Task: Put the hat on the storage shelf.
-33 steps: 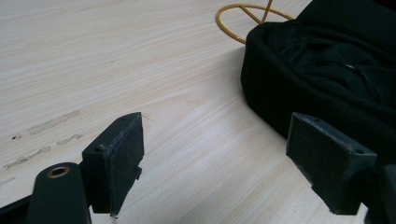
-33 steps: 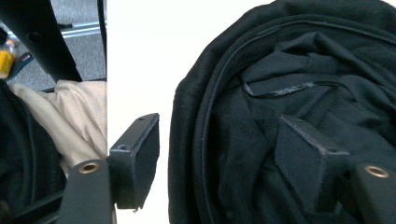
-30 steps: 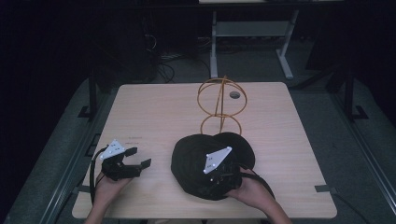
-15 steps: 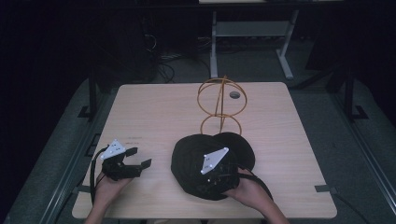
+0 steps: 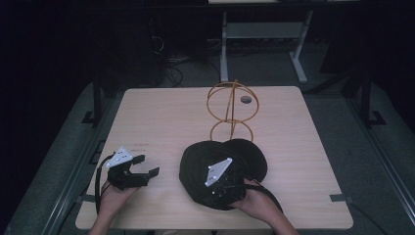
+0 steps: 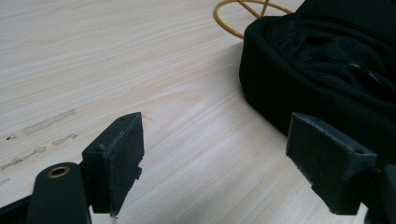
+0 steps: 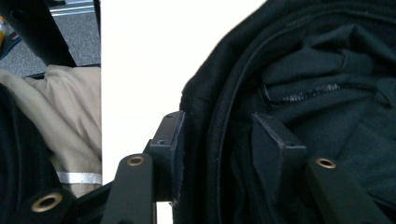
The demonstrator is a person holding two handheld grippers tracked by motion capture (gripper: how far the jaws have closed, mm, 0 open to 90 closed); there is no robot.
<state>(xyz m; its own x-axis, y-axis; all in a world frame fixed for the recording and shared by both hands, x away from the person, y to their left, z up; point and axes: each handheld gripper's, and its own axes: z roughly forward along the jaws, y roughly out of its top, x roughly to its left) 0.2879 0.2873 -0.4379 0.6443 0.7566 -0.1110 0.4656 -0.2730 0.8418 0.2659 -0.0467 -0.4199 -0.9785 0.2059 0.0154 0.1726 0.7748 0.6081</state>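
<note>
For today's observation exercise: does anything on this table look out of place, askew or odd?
The black cap lies upside down, its inside lining facing up, beside the gold wire stand instead of on it. The right gripper has its jaws either side of the cap's rim and they have just been closing. Nothing looks spilled or damaged.

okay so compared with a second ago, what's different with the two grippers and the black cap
The right gripper has just been closing its jaws, with the rim of the black cap between them: one jaw outside the rim, one inside. Whether the pads already press on it is hard to tell. The cap itself lies where it was. The left gripper rests open on the table as before, and the orange wire stand is unmoved.
</note>
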